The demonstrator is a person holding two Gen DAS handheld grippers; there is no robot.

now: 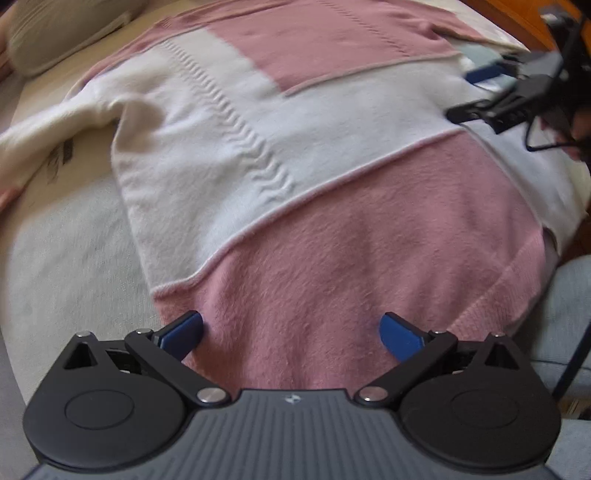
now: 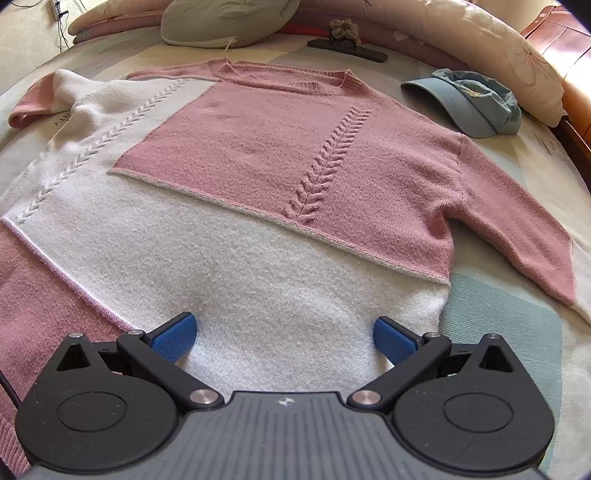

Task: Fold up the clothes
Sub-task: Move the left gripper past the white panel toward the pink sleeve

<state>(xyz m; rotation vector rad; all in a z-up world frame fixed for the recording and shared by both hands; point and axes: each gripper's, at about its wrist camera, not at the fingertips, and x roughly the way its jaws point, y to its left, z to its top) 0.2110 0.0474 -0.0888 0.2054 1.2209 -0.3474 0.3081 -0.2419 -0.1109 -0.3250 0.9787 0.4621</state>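
Observation:
A pink and white knit sweater [image 2: 258,177] lies spread flat on the bed, neckline at the far side, both sleeves out to the sides. In the left wrist view the same sweater [image 1: 314,206] fills the frame. My left gripper [image 1: 291,334] is open just above the pink hem panel, nothing between its blue pads. My right gripper [image 2: 284,338] is open over the white band near the sweater's right side, empty too. The right gripper [image 1: 480,92] also shows at the far right of the left wrist view, over the sweater's edge.
A light blue cap [image 2: 476,103] lies on the bed right of the sweater's shoulder. Grey pillow [image 2: 225,22], a dark flat object [image 2: 347,48] and rolled bedding [image 2: 480,44] line the far side. A wooden bed frame [image 2: 565,40] is at the right.

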